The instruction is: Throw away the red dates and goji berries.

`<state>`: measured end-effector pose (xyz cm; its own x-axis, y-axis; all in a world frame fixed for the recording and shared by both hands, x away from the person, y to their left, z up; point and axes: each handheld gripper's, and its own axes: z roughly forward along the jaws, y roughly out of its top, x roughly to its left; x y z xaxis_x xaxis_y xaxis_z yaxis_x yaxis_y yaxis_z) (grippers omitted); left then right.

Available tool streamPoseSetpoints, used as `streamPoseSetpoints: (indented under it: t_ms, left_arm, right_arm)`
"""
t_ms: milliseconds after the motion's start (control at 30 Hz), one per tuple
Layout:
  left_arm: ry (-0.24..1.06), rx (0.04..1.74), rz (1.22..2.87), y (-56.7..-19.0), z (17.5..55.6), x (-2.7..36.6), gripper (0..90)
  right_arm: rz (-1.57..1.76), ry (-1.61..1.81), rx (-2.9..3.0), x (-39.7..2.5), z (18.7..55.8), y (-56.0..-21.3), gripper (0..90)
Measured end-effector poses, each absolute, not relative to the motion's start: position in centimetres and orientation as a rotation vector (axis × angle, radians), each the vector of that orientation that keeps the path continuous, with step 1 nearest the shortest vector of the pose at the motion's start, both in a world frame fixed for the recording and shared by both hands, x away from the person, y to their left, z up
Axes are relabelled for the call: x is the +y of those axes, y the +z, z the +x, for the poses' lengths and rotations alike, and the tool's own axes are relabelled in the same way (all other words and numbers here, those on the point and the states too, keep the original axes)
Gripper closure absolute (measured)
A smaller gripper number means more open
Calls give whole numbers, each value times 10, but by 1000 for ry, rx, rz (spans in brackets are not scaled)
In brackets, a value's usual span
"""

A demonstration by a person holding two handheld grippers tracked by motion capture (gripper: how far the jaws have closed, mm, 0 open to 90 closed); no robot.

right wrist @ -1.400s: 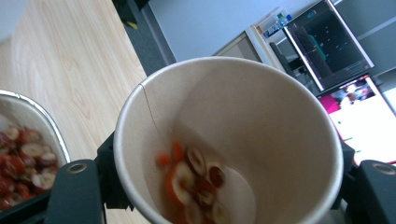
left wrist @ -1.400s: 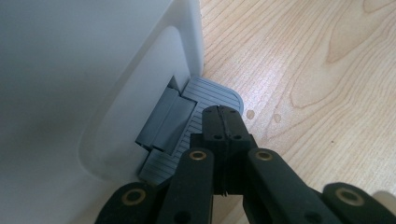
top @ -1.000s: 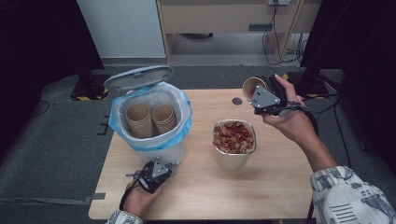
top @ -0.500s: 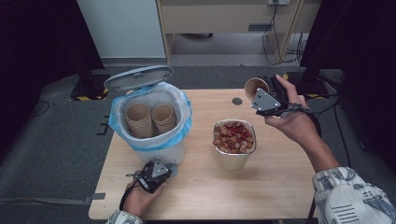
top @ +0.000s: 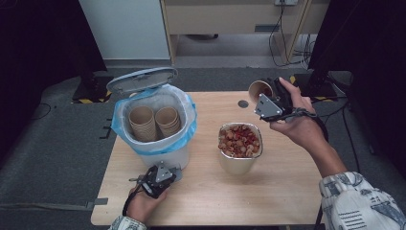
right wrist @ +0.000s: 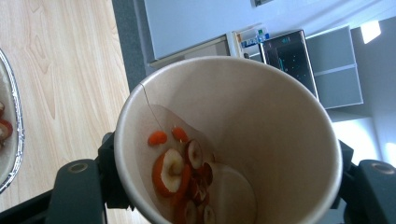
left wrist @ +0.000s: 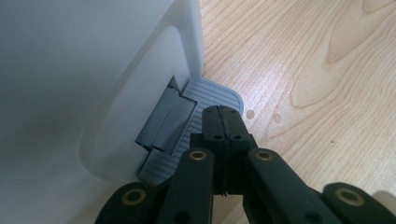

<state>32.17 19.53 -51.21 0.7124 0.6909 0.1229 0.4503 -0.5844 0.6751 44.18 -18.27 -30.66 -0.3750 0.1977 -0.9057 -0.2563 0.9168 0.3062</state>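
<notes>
The left tongs [left wrist: 223,122] are closed on nothing, tips resting on the grey pedal [left wrist: 205,100] at the foot of the white bin [top: 155,127]; from above the hand hides that contact. The right tongs [top: 266,96] grip a paper cup [right wrist: 229,140] tilted above the far right of the tabletop [top: 287,191]. Their own camera shows red fruit slices [right wrist: 180,175] inside; from above the cup's inside is hard to make out. Two cups [top: 154,120] sit in the bin, its lid [top: 142,79] up. A foil tub [top: 241,143] of slices stands between bin and hand.

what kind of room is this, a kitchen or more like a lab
Probably a lab or recording space, not a kitchen: a bare wooden table on grey carpet, cables trailing across the floor behind it, and dark curtains at the sides.
</notes>
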Motion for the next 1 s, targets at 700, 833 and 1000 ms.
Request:
streamPoseSetpoints:
  t_ms: [700,833,1000]
  left_arm:
    - [500,864,2290,-512,322,195,899]
    - [499,864,2290,-512,322,196,899]
    - [498,864,2288,-512,322,196,899]
  right_arm:
    - [-139,375,1827,-178,436,-305,282]
    - [-141,373,1827,-178,436,-306,282]
    - [-142,372,1826,-178,436,-306,282]
